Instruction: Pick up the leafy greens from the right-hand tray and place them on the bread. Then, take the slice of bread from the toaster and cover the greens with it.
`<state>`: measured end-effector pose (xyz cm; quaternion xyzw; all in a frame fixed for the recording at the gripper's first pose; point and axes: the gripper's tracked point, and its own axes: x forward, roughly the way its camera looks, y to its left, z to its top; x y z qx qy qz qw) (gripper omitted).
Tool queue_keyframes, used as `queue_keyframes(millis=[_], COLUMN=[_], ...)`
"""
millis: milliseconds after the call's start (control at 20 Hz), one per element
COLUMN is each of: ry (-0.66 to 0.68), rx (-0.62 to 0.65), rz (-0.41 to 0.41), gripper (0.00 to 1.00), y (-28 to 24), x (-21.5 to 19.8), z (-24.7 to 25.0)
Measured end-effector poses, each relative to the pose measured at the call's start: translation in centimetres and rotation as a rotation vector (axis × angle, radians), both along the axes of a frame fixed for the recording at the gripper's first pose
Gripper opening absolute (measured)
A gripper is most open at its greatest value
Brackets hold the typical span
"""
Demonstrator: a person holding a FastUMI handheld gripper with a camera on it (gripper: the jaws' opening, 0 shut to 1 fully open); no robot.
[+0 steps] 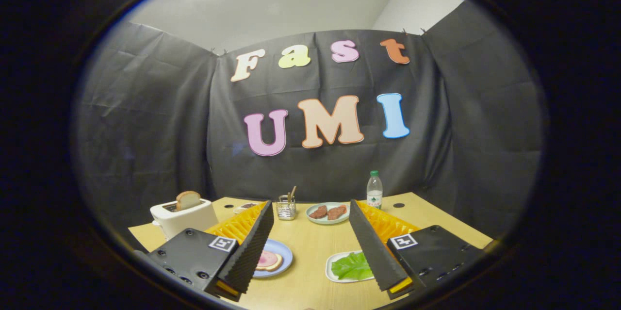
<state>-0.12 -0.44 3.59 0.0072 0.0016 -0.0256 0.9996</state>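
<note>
My gripper is held above the table's near side, open, with nothing between its fingers. Under the right finger a small white tray holds the leafy greens, partly hidden by that finger. Under the left finger a blue plate carries a slice of bread with a pink layer on it. Beyond the left finger stands a white toaster with a slice of bread sticking up from its slot.
On the wooden table beyond the fingers sit a pale plate with two reddish-brown pieces, a small wire holder with sticks, a clear water bottle and a small dish near the far edge.
</note>
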Motion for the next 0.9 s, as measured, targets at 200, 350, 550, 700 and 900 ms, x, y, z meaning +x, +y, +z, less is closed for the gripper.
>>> queue_keyframes(millis=[200, 350, 550, 700, 900], ry=[0.009, 0.077, 0.202, 0.303, 0.421], rx=[0.034, 0.020, -0.025, -0.010, 0.081], rz=[0.002, 0.026, -0.004, -0.065, -0.106], gripper=[0.99, 0.99, 0.99, 0.99, 0.99], y=[-0.4, -1.2, -4.1, -7.5, -11.6], x=[-0.3, -0.4, -0.7, -0.7, 0.8], z=[0.9, -0.6, -4.3, -7.2, -10.9])
